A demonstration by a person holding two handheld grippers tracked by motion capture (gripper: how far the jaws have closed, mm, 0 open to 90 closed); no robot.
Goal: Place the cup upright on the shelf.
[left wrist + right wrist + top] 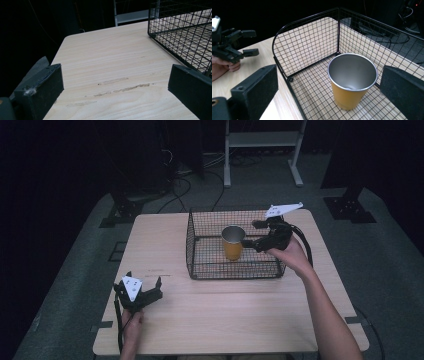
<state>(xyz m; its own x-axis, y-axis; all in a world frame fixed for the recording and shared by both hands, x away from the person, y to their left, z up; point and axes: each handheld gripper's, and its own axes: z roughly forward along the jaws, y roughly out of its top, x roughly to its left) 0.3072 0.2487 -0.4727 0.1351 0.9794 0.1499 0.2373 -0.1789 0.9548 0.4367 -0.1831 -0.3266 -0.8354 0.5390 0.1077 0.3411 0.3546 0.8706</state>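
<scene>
My right gripper (252, 234) hangs with jaws wide beside the yellow cup (233, 242), which stands upright (steel-lined) inside the wire basket (200, 265). My left gripper (142, 287) rests wide apart over the table (225, 310).

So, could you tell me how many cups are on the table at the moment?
1. A single yellow cup stands upright inside the black wire basket, with the open right gripper beside it. The mesh hides nothing, so no other cup seems likely.
</scene>
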